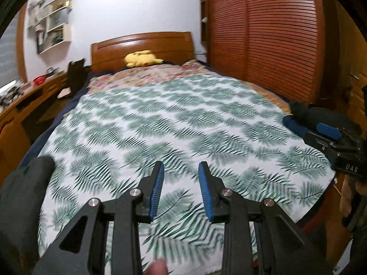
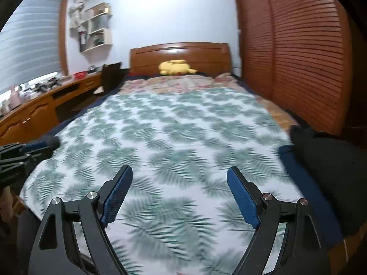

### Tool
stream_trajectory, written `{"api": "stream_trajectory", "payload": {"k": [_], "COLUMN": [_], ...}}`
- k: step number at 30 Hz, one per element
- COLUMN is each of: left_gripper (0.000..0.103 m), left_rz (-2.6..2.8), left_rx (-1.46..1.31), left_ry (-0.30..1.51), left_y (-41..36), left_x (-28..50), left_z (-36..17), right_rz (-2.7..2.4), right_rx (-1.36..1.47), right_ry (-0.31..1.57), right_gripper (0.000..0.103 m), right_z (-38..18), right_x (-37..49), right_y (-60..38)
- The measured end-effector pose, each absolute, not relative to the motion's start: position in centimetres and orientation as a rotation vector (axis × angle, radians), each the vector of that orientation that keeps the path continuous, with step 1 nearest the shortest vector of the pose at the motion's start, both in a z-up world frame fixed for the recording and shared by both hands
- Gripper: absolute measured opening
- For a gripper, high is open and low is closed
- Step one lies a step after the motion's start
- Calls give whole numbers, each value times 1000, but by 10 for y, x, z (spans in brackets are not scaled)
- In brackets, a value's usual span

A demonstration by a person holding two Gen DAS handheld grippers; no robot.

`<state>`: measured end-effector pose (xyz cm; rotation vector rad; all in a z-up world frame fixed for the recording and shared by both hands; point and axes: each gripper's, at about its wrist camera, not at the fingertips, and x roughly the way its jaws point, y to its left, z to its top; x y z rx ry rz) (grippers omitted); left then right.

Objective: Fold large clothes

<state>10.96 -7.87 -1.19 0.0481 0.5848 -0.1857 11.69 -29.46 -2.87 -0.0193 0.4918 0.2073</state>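
The left gripper point(image 1: 181, 176) hangs over the near end of the leaf-print sheet point(image 1: 174, 123) with a narrow empty gap between its blue pads, and the right gripper point(image 2: 180, 182) stands wide apart over the same sheet, holding nothing. A dark garment point(image 2: 332, 171) lies bunched at three o'clock on the bed's edge in the right wrist view. A yellow plush toy point(image 2: 175, 67) rests at twelve o'clock against the wooden headboard point(image 2: 181, 53).

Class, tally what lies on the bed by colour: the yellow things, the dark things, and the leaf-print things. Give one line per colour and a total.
Yellow: 1, the plush toy by the headboard.
Dark: 2, a garment at the near left corner and a garment pile at the right edge.
Leaf-print: 1, the bedsheet.
Total: 4
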Motion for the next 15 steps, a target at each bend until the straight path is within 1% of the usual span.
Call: {"api": "stream_trajectory", "payload": {"k": [6, 15], "left_gripper": [29, 29], "left_rz": [-84, -26], "left_rx": [-11, -25], "left_ry": [580, 551], "left_y": [-34, -2], "left_x": [92, 72], "left_z": [-19, -19], "right_rz": [285, 317], "right_rx": [-20, -19], "right_ry": [498, 464], "right_gripper": [86, 86], "right_z": [-41, -34], "right_x": [114, 98], "right_y": [-244, -216]}}
